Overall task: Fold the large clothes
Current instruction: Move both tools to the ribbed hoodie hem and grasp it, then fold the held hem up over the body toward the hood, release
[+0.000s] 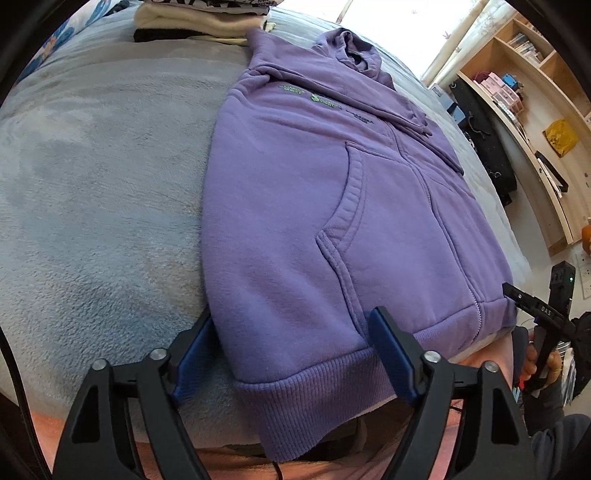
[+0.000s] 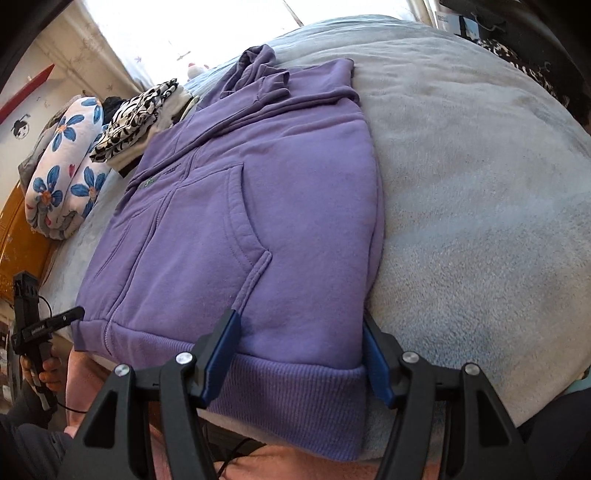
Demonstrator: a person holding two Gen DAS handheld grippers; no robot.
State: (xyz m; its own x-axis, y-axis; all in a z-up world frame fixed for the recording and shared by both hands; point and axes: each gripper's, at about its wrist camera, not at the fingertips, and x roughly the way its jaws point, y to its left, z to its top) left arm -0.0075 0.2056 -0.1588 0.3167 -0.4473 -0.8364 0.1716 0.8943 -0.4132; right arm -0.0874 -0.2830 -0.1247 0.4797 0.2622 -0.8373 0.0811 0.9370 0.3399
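A purple zip hoodie (image 1: pixel 314 192) (image 2: pixel 258 206) lies flat on the grey-blue blanket (image 1: pixel 92 192) (image 2: pixel 480 192), sleeves folded in, hood at the far end and ribbed hem at the near bed edge. My left gripper (image 1: pixel 291 317) straddles the hem's left corner: one blue pad beside the folded side edge, the other resting on top of the cloth. The jaws stand wide and the cloth is not pinched. My right gripper (image 2: pixel 298 315) straddles the hem's right corner the same way, open. Each view shows one of the other gripper's fingers (image 1: pixel 524 301) (image 2: pixel 70 314) at the opposite corner.
Folded clothes are stacked at the far end of the bed (image 1: pixel 199 18) (image 2: pixel 136 110), next to a rolled flower-print quilt (image 2: pixel 62 166). A wooden bookshelf (image 1: pixel 535 92) and a black bag (image 1: pixel 484 140) stand beside the bed. The hem hangs slightly over the near edge.
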